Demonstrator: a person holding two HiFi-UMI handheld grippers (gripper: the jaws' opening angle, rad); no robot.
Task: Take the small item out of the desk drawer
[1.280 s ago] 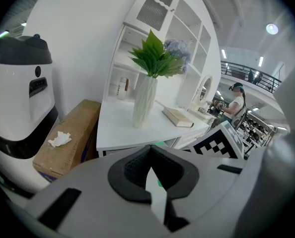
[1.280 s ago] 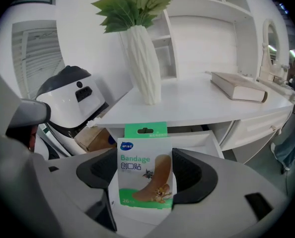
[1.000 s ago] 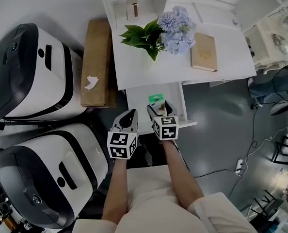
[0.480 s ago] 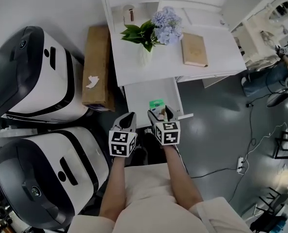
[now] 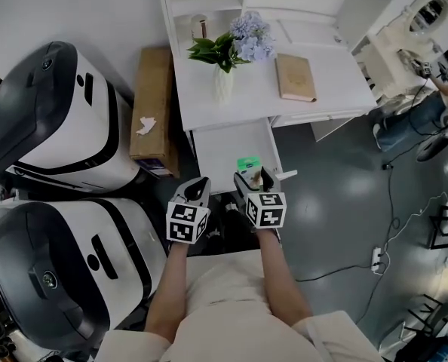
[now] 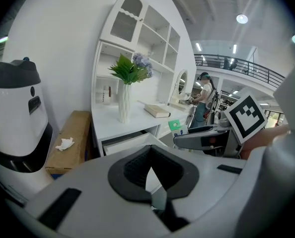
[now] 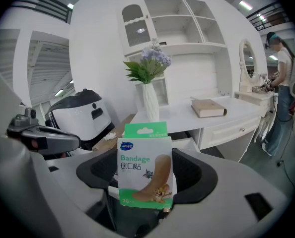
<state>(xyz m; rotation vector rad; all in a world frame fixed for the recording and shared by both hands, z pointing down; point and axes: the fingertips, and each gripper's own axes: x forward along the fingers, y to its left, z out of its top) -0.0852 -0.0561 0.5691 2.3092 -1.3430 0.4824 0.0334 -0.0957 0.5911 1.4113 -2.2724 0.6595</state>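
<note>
The right hand-held gripper [image 5: 253, 176] was clamped on a green-and-white bandage box [image 7: 145, 165], held upright over the front of the open drawer [image 5: 222, 145]. Just beside it, the left hand-held gripper [image 5: 199, 185] had its jaws together on nothing. Beyond, the white worktop [image 5: 337, 89] carried a vase [image 5: 222, 85] of flowers and a book [image 5: 295, 77].

The left gripper [image 6: 150, 171] is seen with jaws pressed together, empty; beyond, the drawer [image 6: 129, 142] of the white desk [image 6: 106, 121] is left open.
</note>
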